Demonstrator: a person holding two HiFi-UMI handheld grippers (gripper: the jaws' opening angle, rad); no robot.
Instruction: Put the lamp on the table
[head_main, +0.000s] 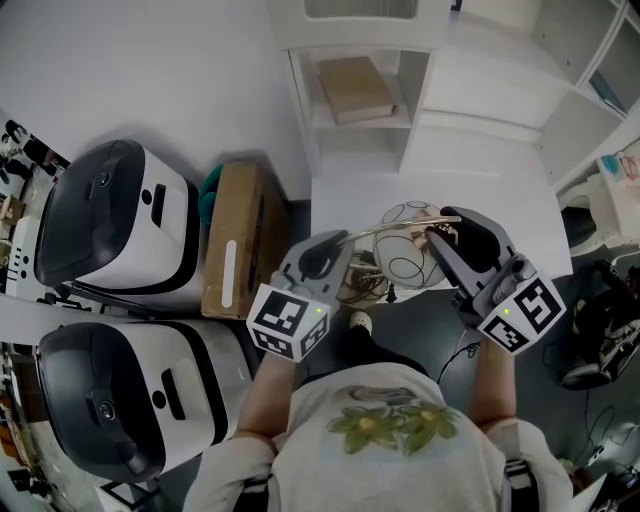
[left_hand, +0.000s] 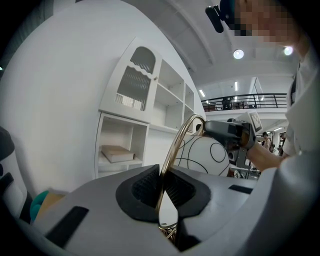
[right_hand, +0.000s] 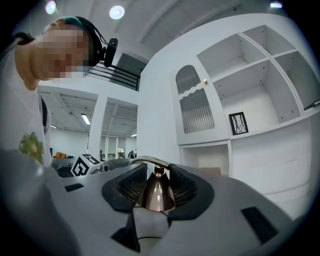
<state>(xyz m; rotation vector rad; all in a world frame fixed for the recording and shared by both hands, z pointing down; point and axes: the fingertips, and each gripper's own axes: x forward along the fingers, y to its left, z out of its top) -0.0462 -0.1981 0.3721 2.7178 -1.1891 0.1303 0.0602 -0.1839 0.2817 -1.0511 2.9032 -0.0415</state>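
Brass lamp (head_main: 392, 229) w/ white globe (left_hand: 207, 156), L tongs (head_main: 335, 245) gripping stem (left_hand: 174, 152), R tongs (head_main: 440, 237) gripping cone cap (right_hand: 157, 193)

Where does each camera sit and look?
Head view: on the person's head, facing steeply down at lamp, left gripper, right gripper, forearms, shirt.
Left gripper view: on that gripper, along jaws shut on the gold arm; forearm shows.
Right gripper view: on that gripper, along jaws shut on the brass cone; shirt shows.
Both gripper views share the white cabinet.
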